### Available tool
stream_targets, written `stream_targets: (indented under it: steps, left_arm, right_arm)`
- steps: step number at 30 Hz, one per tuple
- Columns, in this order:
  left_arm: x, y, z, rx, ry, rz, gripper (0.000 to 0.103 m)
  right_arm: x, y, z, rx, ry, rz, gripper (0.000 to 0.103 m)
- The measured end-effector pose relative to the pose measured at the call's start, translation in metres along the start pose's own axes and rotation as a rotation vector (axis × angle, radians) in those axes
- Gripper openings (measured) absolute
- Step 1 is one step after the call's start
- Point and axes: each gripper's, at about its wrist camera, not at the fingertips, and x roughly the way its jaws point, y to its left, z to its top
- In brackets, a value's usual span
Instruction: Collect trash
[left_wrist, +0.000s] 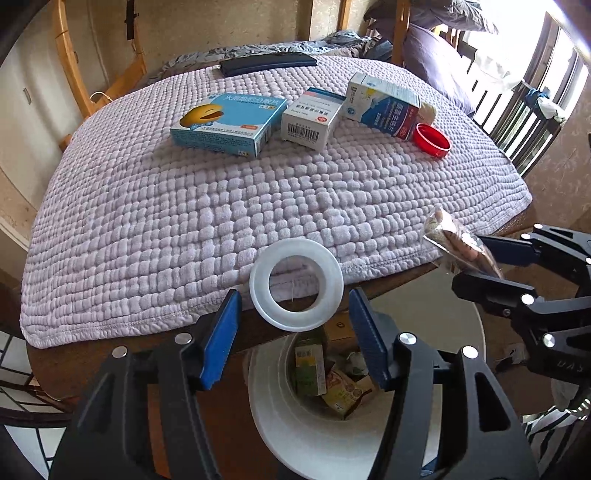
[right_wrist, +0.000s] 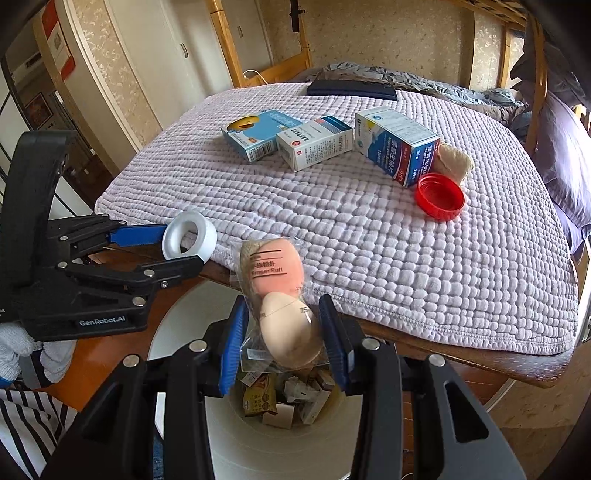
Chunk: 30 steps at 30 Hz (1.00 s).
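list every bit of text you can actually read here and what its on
"GenRobot.AI": on the left gripper body, in the right wrist view.
"Finger Puff": on the clear puff packet in the right gripper.
Chinese print and a barcode on the three medicine boxes: too small to read.
Wrappers in the trash bin: unreadable.

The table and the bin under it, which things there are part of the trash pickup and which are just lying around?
Trash job: white tape roll between the open left tongs; powder puff packet in the right tongs; white bin; three medicine boxes; red lid.
Lying about: dark case; quilted cover.
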Motion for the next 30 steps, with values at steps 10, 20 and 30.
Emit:
stream_targets:
  steps: [10,20,30]
  left_arm:
    - [-0.008,0.002,0.000,-0.013,-0.017,0.018,0.051]
    - [-0.043,-0.003,-0.014,-0.067,-0.032,-0.106,0.051]
    - [-0.048,-0.040,-0.022,0.058,0.038,-0.198,0.051]
  right_arm:
    - [-0.002,0.001,-0.003,-0.002,-0.004,0.005,0.039]
    - [-0.018,0.006,-0.018,0.008,-0.019,-0.001,0.039]
    - [-0.032,0.008,-0.051,0.095,-0.030,0.022,0.040]
